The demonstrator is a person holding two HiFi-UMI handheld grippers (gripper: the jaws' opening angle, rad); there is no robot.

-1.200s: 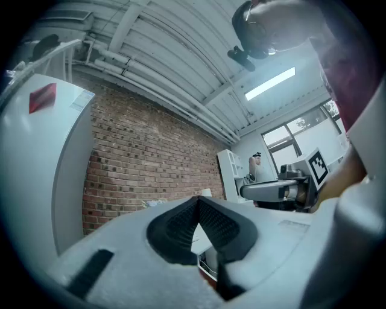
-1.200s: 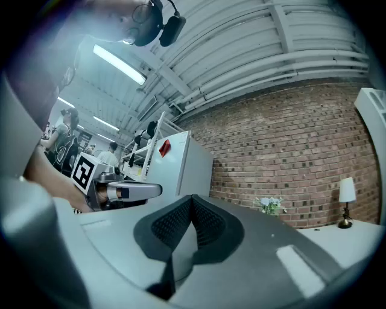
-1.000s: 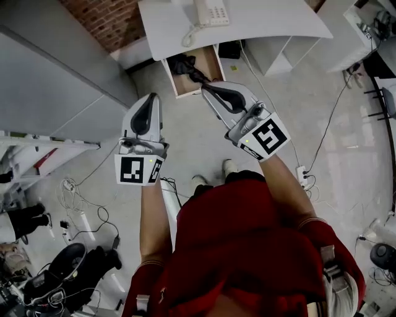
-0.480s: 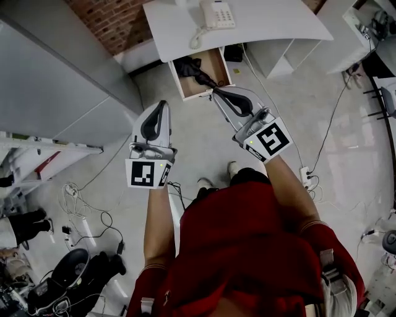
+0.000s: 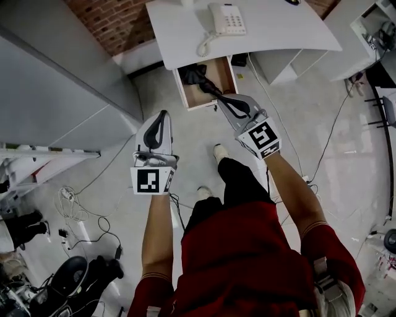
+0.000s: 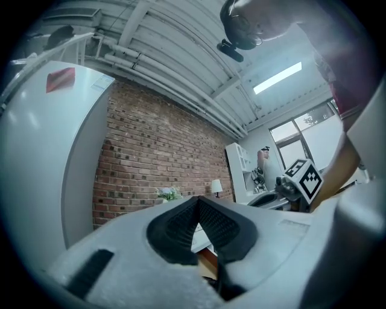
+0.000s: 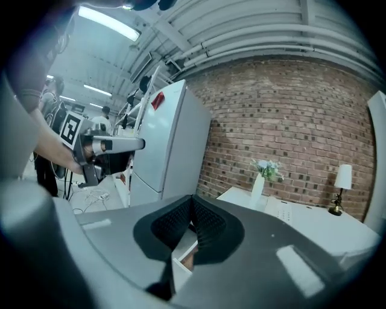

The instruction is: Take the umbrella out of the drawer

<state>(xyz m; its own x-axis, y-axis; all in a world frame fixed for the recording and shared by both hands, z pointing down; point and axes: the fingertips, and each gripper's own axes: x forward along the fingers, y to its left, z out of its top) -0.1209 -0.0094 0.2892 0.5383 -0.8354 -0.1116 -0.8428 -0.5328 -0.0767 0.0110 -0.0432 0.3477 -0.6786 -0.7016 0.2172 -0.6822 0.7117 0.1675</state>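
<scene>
A black folded umbrella (image 5: 195,74) lies in the open wooden drawer (image 5: 226,73) under the white desk (image 5: 278,28). My right gripper (image 5: 223,98) is shut and empty. Its tip hangs by the drawer's front edge, close to the umbrella's near end; I cannot tell whether it touches. In the right gripper view the pads (image 7: 192,202) meet, with the drawer's corner (image 7: 183,258) below them. My left gripper (image 5: 162,116) is shut too, empty, left of the drawer and short of it. Its closed pads (image 6: 198,204) point at the brick wall.
A white telephone (image 5: 227,18) sits on the desk above the drawer. A tall grey cabinet (image 5: 55,93) stands at the left. Cables (image 5: 80,210) and a power strip (image 5: 305,181) lie on the floor. My feet (image 5: 218,151) stand just behind the grippers.
Both grippers have sunk and gone forward toward the drawer. The right tip has come down to the drawer's front edge. Both stay shut.
</scene>
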